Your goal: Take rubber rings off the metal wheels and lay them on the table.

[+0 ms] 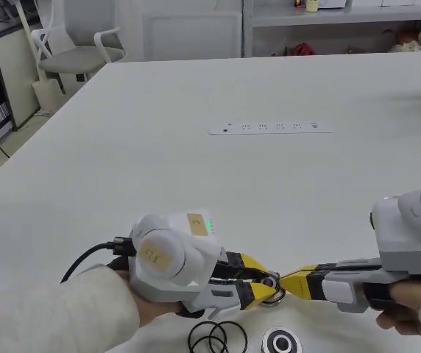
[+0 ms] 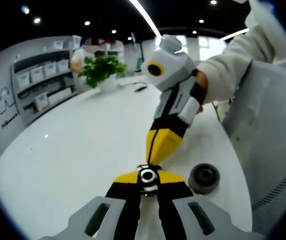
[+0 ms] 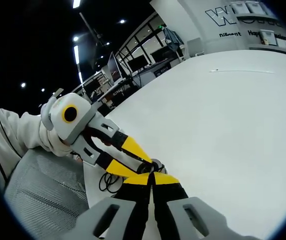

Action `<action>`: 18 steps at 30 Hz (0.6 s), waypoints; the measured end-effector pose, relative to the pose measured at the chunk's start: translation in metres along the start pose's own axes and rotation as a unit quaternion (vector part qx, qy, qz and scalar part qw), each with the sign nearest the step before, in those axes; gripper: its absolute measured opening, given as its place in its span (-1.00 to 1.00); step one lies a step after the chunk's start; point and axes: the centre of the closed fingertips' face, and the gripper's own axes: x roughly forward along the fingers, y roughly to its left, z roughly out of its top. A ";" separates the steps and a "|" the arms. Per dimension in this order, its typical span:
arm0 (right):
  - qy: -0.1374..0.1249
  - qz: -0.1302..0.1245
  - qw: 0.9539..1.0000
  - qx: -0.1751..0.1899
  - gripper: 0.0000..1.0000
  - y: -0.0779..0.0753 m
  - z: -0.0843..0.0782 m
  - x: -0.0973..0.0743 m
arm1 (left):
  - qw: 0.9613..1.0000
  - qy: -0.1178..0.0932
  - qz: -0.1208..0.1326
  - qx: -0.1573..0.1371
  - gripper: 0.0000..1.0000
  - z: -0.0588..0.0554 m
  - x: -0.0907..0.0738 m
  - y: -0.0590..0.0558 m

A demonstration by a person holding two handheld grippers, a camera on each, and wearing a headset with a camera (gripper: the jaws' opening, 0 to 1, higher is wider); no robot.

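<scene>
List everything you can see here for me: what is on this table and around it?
small silver metal wheel: one, silver, clamped in the left gripper's jaws
metal wheel wearing a black rubber ring: one, black and silver, on the table's near edge
loose thin black rubber rings: a few overlapping, black, beside that wheel
white power strip: one, white, mid-table
white table: one, white
white chair: one, white, beyond the far left corner
green potted plant: one, green, far end of the table
black cable: one, black, trailing from the left gripper
left gripper: one, white, black and yellow, shut
right gripper: one, same colours, shut, tips at the wheel
</scene>
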 end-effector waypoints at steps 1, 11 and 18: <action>0.000 0.000 1.000 0.001 -1.00 0.000 0.000 0.000 | 1.000 0.000 0.000 0.000 -0.76 0.000 0.000 0.000; -0.001 0.004 1.000 -0.006 -1.00 0.002 0.001 0.001 | 1.000 0.001 0.001 0.001 -0.76 0.000 0.001 0.000; -0.001 0.008 1.000 -0.010 -1.00 0.003 0.002 0.001 | 1.000 0.001 0.001 0.003 -0.75 0.000 0.001 0.000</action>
